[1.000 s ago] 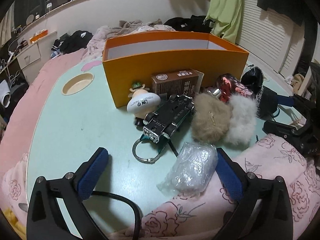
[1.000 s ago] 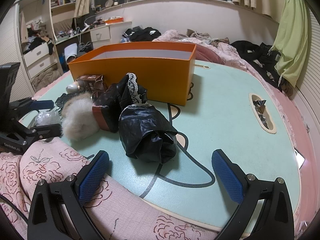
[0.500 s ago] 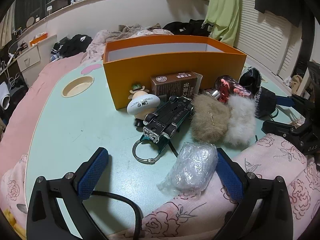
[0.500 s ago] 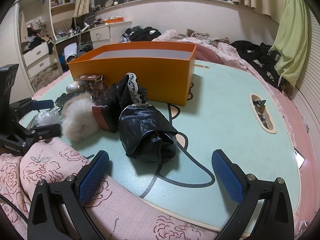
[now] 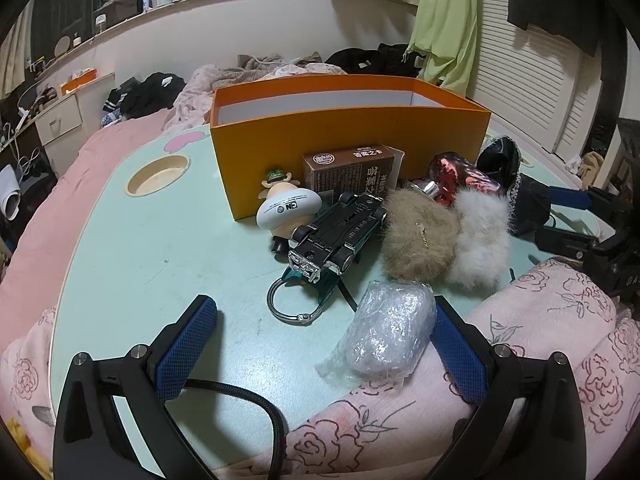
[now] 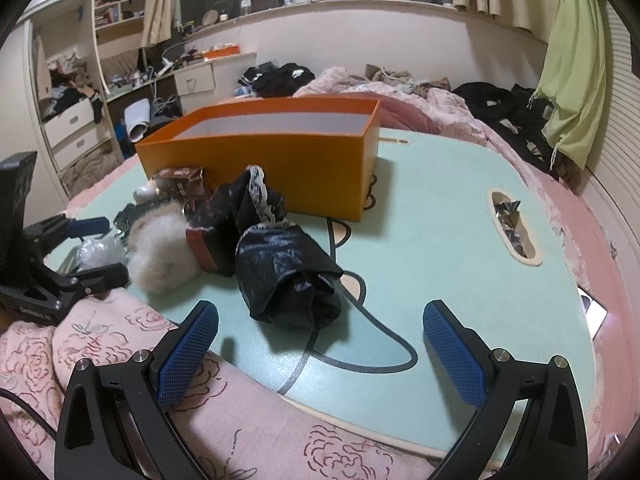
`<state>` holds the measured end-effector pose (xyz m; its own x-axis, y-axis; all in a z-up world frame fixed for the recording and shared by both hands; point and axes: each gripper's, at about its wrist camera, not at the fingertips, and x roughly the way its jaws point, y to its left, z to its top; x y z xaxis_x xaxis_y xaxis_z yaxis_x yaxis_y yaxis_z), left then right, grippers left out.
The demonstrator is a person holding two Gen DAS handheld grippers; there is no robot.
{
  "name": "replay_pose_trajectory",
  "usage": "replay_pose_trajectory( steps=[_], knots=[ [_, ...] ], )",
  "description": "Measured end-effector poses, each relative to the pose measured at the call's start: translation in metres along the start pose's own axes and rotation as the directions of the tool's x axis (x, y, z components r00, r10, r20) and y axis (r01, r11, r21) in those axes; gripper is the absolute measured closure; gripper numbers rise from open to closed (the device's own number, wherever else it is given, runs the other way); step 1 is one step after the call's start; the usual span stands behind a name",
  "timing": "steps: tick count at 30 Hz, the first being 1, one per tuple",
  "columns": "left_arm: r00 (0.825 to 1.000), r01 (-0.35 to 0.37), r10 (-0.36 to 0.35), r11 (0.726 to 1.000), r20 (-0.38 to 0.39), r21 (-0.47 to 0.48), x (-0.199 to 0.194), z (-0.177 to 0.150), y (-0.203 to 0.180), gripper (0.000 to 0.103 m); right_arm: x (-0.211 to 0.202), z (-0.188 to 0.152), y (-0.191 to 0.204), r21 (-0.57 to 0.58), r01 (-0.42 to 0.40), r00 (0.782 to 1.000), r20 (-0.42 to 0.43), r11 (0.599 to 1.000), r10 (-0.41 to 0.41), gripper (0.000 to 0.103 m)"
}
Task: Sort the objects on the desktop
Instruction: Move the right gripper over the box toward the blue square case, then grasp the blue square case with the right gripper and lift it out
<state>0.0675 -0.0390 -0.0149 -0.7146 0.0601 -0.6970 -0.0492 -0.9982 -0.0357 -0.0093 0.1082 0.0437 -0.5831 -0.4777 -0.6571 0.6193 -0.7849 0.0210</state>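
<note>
Clear bubble-wrapped bundle [image 5: 386,330] lies on the pale green table [image 5: 160,248], just inside the right finger of the wide-open, empty left gripper [image 5: 320,344]. Its long side points away and a bit right. The right gripper [image 6: 320,344], wide open and empty too, faces a crumpled black bag [image 6: 286,276]. What is inside the orange box [image 5: 348,140] is hidden.

left gripper [image 5: 320,332] and right gripper [image 6: 320,336] both hover low with jaws spread wide, holding nothing.

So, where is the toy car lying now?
In the left wrist view the toy car lies upside down mid-table, between the white figurine and the brown fluffy pouch.
</note>
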Motion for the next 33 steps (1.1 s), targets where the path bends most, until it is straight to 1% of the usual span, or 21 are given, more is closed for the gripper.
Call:
replay_pose_trajectory(
  steps=[1, 3, 5, 7, 9, 10, 11, 13, 14, 15, 16, 17, 20, 22, 23, 25, 27, 29, 30, 31, 33],
  knots=[
    [1.0, -0.001, 0.001, 1.0, -0.001, 0.0, 0.0, 0.0, 0.0, 0.0, -0.004, 0.003, -0.001, 0.012, -0.005, 1.0, 0.011, 1.0, 0.005, 0.0],
    [1.0, -0.003, 0.003, 1.0, -0.002, -0.002, 0.0, -0.001, 0.0, 0.0, -0.016, 0.016, -0.01, 0.078, -0.067, 0.997, 0.042, 0.995, 0.064, 0.0],
    [1.0, 0.001, -0.001, 1.0, 0.001, -0.002, 0.0, -0.001, 0.001, 0.0, -0.028, 0.035, -0.017, 0.095, -0.118, 0.992, 0.066, 0.988, 0.112, 0.0],
    [1.0, 0.007, -0.007, 1.0, 0.006, -0.004, -0.001, -0.002, 0.002, 0.0, -0.038, 0.062, -0.014, 0.028, -0.084, 0.994, 0.072, 0.996, 0.082, 0.001],
    [1.0, 0.008, -0.008, 1.0, 0.008, -0.005, 0.0, -0.003, 0.002, 0.0, -0.039, 0.091, -0.008, -0.063, -0.025, 0.999, 0.039, 0.998, 0.027, 0.003],
    [1.0, 0.006, -0.006, 1.0, 0.005, -0.004, 0.0, -0.003, 0.002, 0.0, -0.036, 0.106, -0.006, -0.099, -0.018, 1.0, 0.006, 0.995, 0.018, 0.014],
    [1.0, 0.004, -0.004, 1.0, 0.001, -0.004, 0.0, -0.002, 0.002, 0.0, -0.03, 0.12, -0.005, -0.12, -0.029, 0.999, -0.034, 0.992, 0.025, 0.021],
    [1.0, -0.001, 0.001, 1.0, -0.004, -0.005, 0.001, -0.001, 0.0, 0.0, -0.01, 0.147, -0.006, -0.121, -0.096, 0.988, -0.133, 0.988, 0.08, 0.042],
    [1.0, 0.0, 0.0, 1.0, -0.004, -0.005, 0.001, -0.001, 0.0, 0.0, 0.005, 0.16, -0.005, -0.115, -0.142, 0.972, -0.206, 0.983, 0.116, 0.047],
    [1.0, 0.001, -0.001, 1.0, -0.004, -0.005, 0.001, -0.001, 0.0, 0.0, 0.026, 0.173, -0.002, -0.111, -0.174, 0.948, -0.289, 0.978, 0.136, 0.057],
    [1.0, 0.002, -0.002, 1.0, -0.004, -0.005, 0.002, 0.0, 0.0, 0.0, 0.042, 0.181, 0.001, -0.117, -0.179, 0.927, -0.352, 0.977, 0.128, 0.061],
    [1.0, 0.0, 0.0, 1.0, -0.004, -0.004, 0.001, 0.0, -0.001, 0.0, 0.056, 0.187, 0.004, -0.125, -0.174, 0.91, -0.4, 0.977, 0.111, 0.061],
    [1.0, 0.001, -0.001, 1.0, -0.003, -0.003, 0.002, 0.001, -0.001, 0.0, 0.103, 0.196, 0.012, -0.121, -0.149, 0.834, -0.548, 0.981, 0.059, 0.061],
    [1.0, 0.001, -0.001, 1.0, -0.003, -0.003, 0.002, 0.0, -0.001, 0.0, 0.129, 0.197, 0.013, -0.092, -0.126, 0.772, -0.635, 0.988, 0.039, 0.051],
    [1.0, 0.001, -0.001, 1.0, -0.002, -0.003, 0.002, 0.0, -0.001, 0.0, 0.138, 0.197, 0.015, -0.083, -0.125, 0.748, -0.662, 0.989, 0.039, 0.047],
    [1.0, 0.003, -0.003, 1.0, 0.0, -0.003, 0.003, 0.001, -0.002, 0.0, 0.153, 0.193, 0.018, -0.085, -0.115, 0.71, -0.703, 0.99, 0.022, 0.043],
    [1.0, 0.003, -0.003, 1.0, 0.0, -0.004, 0.002, 0.001, -0.002, 0.0, 0.171, 0.188, 0.022, -0.129, -0.072, 0.668, -0.743, 0.989, -0.049, 0.043],
    [1.0, 0.003, -0.003, 1.0, 0.0, -0.004, 0.002, 0.001, -0.002, 0.0, 0.186, 0.18, 0.026, -0.166, -0.051, 0.631, -0.77, 0.985, -0.097, 0.036],
    [1.0, 0.003, -0.003, 1.0, 0.002, -0.005, 0.002, 0.001, -0.002, 0.0, 0.194, 0.175, 0.031, -0.205, -0.052, 0.614, -0.778, 0.977, -0.13, 0.029],
    [1.0, 0.004, -0.004, 1.0, 0.003, -0.005, 0.002, 0.001, -0.002, 0.0, 0.196, 0.176, 0.032, -0.204, -0.064, 0.612, -0.782, 0.977, -0.123, 0.02],
    [1.0, 0.004, -0.004, 1.0, 0.004, -0.005, 0.002, 0.001, -0.003, 0.0, 0.202, 0.176, 0.035, -0.191, -0.073, 0.604, -0.79, 0.979, -0.109, 0.012]
  ],
)
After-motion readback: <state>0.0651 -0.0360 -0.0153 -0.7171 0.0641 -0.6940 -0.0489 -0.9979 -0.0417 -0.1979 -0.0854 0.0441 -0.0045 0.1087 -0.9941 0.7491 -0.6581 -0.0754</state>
